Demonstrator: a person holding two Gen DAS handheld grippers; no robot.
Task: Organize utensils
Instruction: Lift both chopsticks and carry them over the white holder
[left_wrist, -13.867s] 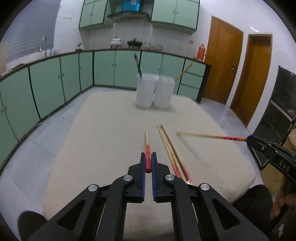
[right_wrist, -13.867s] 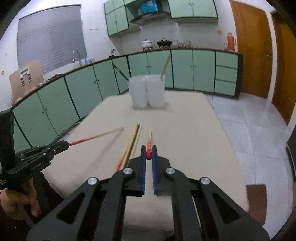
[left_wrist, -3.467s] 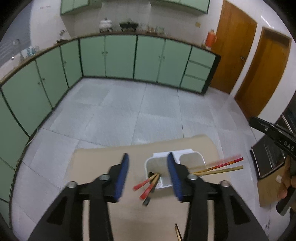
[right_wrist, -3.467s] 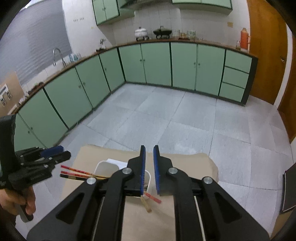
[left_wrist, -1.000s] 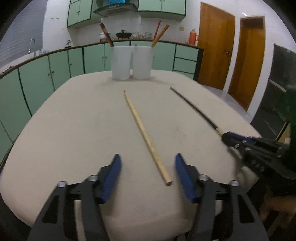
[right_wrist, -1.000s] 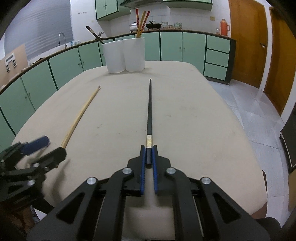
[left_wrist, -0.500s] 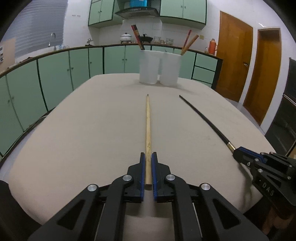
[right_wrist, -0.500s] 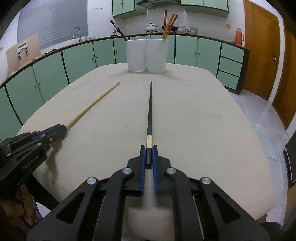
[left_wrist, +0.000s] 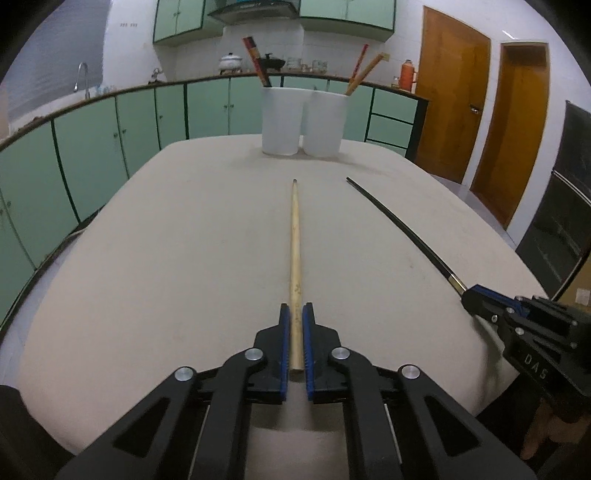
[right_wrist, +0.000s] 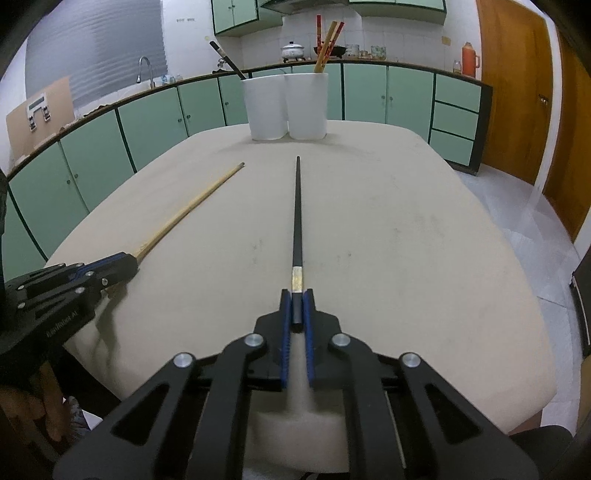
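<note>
Left wrist view shows the wooden chopstick (left_wrist: 295, 236) lying along the table (left_wrist: 166, 240), its thick near end clamped between the blue pads of the left gripper (left_wrist: 295, 314) and its thin tip pointing straight away toward the far end. That long axis runs almost directly at the two white cups (left_wrist: 301, 123) standing side by side at the far edge, so the stick already aims at where it likely has to go. The left cup holds dark and red-ended sticks; the right cup holds red and wooden ones.

Right wrist view shows the same arrangement one lane to the right: the black chopstick (right_wrist: 296, 218), with a pale band near its thick end, is pinched at that end by the right gripper (right_wrist: 296, 299) and points far, toward the gap between the cups (right_wrist: 286, 107). The two sticks lie near each other but apart, roughly parallel.

Each gripper is the nearer one for its own stick, and neither arm crosses the other. My judgement is that the coming move turns on lifting each stick by its near end and swinging the far tip up and over a cup rim.
</note>
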